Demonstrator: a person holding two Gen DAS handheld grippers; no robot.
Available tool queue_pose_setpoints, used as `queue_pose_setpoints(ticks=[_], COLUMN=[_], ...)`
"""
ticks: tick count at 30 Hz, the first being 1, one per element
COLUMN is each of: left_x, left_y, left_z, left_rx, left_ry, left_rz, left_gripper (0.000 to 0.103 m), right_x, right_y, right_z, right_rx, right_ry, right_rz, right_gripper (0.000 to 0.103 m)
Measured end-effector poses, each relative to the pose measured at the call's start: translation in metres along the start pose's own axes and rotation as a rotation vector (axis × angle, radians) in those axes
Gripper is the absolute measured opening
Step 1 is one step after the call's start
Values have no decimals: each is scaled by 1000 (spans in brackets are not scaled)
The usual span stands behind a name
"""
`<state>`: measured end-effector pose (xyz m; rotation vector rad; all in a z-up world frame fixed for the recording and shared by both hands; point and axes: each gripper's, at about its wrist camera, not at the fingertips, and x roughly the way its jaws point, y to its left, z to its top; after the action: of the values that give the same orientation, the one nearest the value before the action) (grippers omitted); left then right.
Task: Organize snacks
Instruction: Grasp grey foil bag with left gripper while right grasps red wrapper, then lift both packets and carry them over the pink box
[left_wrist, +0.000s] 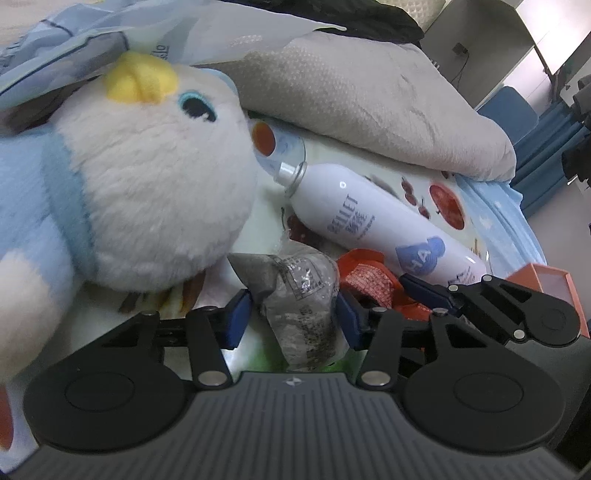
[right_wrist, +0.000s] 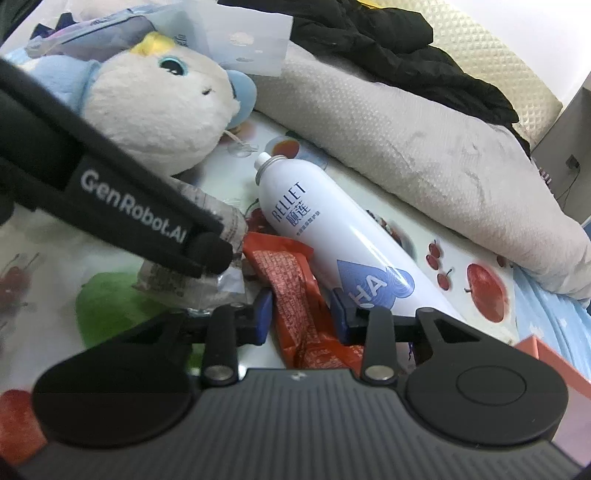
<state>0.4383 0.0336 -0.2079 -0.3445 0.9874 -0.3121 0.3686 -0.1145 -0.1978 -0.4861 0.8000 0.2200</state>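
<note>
Between the blue pads of the left gripper (left_wrist: 293, 317) sits a crinkled clear plastic snack packet with grey print (left_wrist: 303, 306); the pads flank it closely, the right one seemingly touching, though whether they truly pinch it I cannot tell. Just beside it, the right gripper (right_wrist: 301, 319) straddles an orange foil snack wrapper (right_wrist: 295, 291), and the pads look to rest against its crumpled sides, but a firm grasp is not clear. Both packets lie on a fruit-printed sheet (right_wrist: 480, 258). A white spray can with blue lettering (right_wrist: 325, 236) lies on its side touching the orange wrapper. Further left, a white and pale-blue plush bird (left_wrist: 140, 177) crowds the clear packet. Behind, a grey-beige quilted cushion (left_wrist: 369, 96) and black clothing (right_wrist: 388, 48) pile up. An orange box (left_wrist: 554, 284) is cut off at the right edge.
</note>
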Motion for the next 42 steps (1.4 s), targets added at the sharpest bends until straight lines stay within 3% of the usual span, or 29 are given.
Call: queue_pose_setpoints(ticks=[8, 19, 26, 32, 42], left_x=[-39, -113, -151, -175, -195], left_y=[-7, -20, -29, -41, -53], left_z=[-27, -78, -109, -120, -127], left_rx=[7, -13, -15, 51, 72], left_ry=[6, -5, 13, 29, 19], left_rz=[35, 67, 93, 132, 157], left_gripper=[56, 56, 56, 56, 51], right_x=[-28, -92, -130, -149, -175], right_y=[5, 2, -4, -8, -14], right_z=[-13, -42, -61, -70, -83], right_rx=[58, 278, 409, 495, 534], right_ry=[28, 49, 16, -30, -80], right_rz=[35, 108, 120, 122, 123], right_gripper=[34, 32, 32, 32, 32])
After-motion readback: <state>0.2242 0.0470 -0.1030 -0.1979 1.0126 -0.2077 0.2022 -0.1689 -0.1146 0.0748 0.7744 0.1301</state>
